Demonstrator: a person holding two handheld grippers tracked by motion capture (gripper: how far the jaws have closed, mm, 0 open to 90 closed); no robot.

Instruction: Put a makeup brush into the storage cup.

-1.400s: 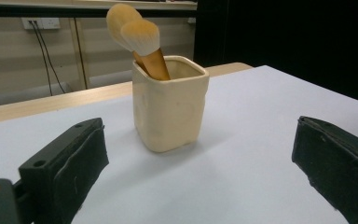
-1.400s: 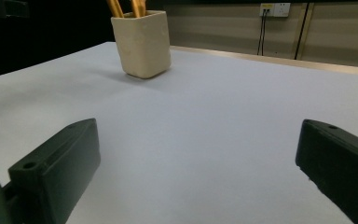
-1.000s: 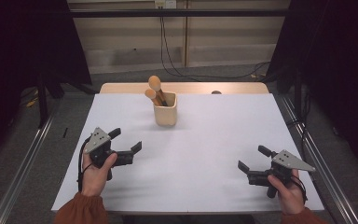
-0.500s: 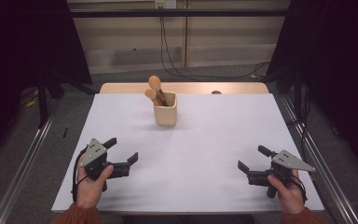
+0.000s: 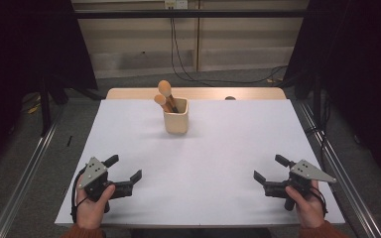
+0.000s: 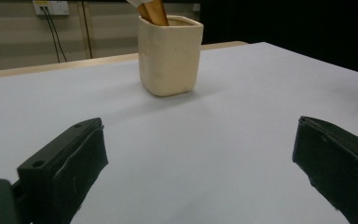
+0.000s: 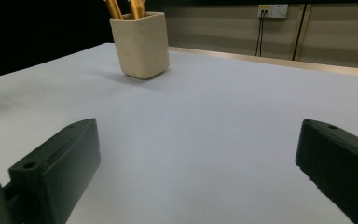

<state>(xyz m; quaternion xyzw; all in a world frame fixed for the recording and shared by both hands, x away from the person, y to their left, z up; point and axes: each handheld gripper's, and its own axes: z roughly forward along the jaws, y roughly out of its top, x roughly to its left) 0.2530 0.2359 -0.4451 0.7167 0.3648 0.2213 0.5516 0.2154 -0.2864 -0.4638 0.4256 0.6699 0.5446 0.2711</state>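
Retreat of left tool (image 5: 128,169) is the change: vs 1 s ago it sits nearer the near-left bench corner, lower and further from the cup (image 5: 175,117), w/ the hand pulled back toward the near edge. Right tool (image 5: 269,170) hasn't shifted; same spot at near right. Both tools spread wide, nothing pinched; each gripper view shows bare white bench (image 5: 218,144) between the jaws.

Cup stands upright at far centre of bench, well apart from both tools, w/ two wooden-handled utensils (image 5: 164,96) sticking up out of it, leaning toward far left. In left gripper view cup (image 6: 169,55) sits ahead, slightly left of centre; in right gripper view it's (image 7: 140,44) ahead at left.

Meaning, as a judgement: left hand has settled into a rest pose matching the right, so no grasp is under way. Utensils untouched in cup; any reach to them would need a long move forward from either side.
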